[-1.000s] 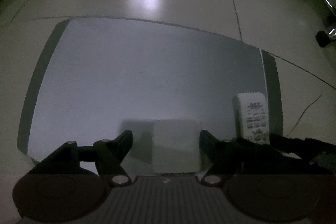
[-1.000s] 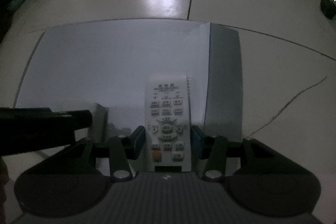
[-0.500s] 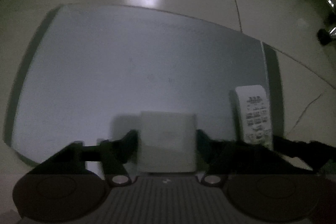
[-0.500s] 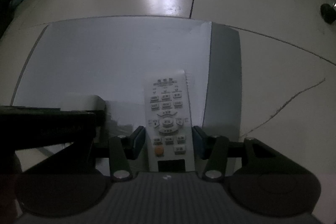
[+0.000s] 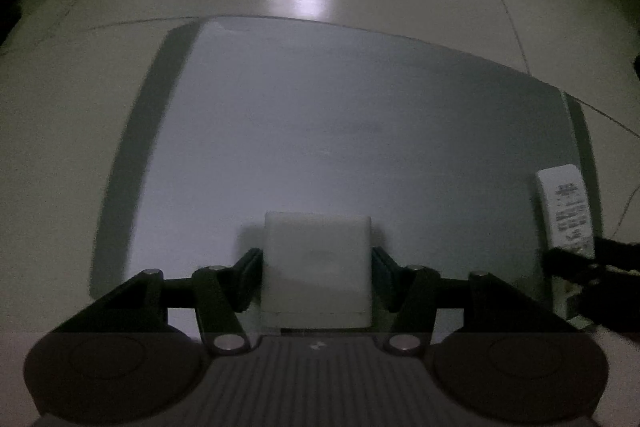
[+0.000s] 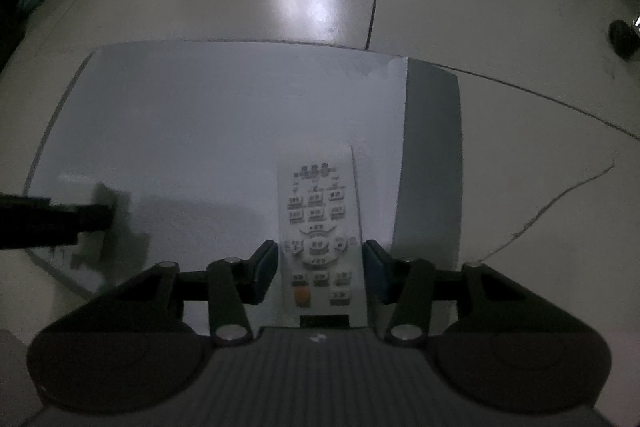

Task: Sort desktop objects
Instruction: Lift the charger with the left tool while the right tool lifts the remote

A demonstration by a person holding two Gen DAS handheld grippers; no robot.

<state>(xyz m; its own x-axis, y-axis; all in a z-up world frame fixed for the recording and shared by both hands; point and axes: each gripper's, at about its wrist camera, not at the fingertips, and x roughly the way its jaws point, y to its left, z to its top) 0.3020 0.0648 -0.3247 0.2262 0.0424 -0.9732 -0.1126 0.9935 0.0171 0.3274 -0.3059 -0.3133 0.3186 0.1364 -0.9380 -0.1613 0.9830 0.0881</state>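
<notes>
Gripping a pale box (image 5: pixel 316 267) in our left gripper (image 5: pixel 317 277), we are pressing both fingers against its flat side walls, so those jaws are clenched on it. Whether the box is resting on the grey mat (image 5: pixel 320 115) or hanging just above it, we cannot tell. It is looking plain, stiff and squarish, probably light, with smooth faces that may slip, so we are judging that a hold low on the parallel sides suits it best.

Our right gripper (image 6: pixel 320 273) is straddling the remote (image 6: pixel 320 227), which is lying near the mat's right edge beside the darker strip. The left finger appears to be standing a hair off its long edge and the right one at it, so we cannot tell whether the jaws are actually pinching. We are reckoning the remote rigid, light and slick plastic, with buttons on top best left unpressed; its long narrow sides near the middle are offering the steadiest purchase.
</notes>
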